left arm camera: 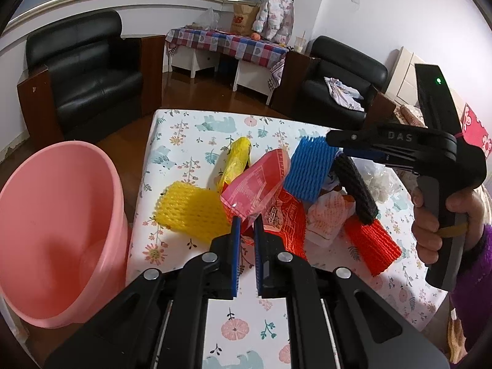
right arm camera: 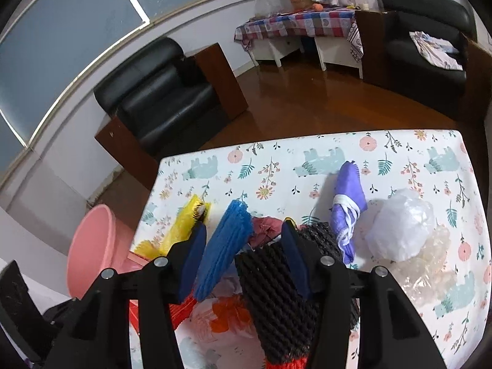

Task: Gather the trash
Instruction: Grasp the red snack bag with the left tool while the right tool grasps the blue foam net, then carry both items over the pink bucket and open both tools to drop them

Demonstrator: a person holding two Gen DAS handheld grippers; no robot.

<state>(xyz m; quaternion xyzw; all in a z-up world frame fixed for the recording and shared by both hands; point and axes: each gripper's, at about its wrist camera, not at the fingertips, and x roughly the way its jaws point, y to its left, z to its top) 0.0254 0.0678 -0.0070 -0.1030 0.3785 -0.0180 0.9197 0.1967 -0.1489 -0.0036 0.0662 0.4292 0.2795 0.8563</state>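
Note:
A heap of trash lies on the floral table [left arm camera: 190, 129]. My left gripper [left arm camera: 247, 218] is shut on the lower edge of a pink see-through wrapper [left arm camera: 255, 184], which stands up above a yellow foam net [left arm camera: 190, 212] and a red wrapper [left arm camera: 286, 224]. My right gripper [right arm camera: 244, 224] is open over the heap. A blue foam net [right arm camera: 224, 246] leans on its left finger and a black foam net [right arm camera: 276, 295] lies along its right finger. In the left wrist view the right gripper [left arm camera: 335, 146] sits at the top of the blue foam net [left arm camera: 310, 169]. A red foam net [left arm camera: 375, 246] lies under the black one.
A pink bucket [left arm camera: 55, 230] stands on the floor off the table's left edge. A purple knotted bag [right arm camera: 349, 203], a white plastic bag [right arm camera: 402, 230] and crumpled clear plastic [right arm camera: 436, 261] lie to the right. A yellow bag [left arm camera: 236, 160] lies behind the heap. Black armchairs stand beyond.

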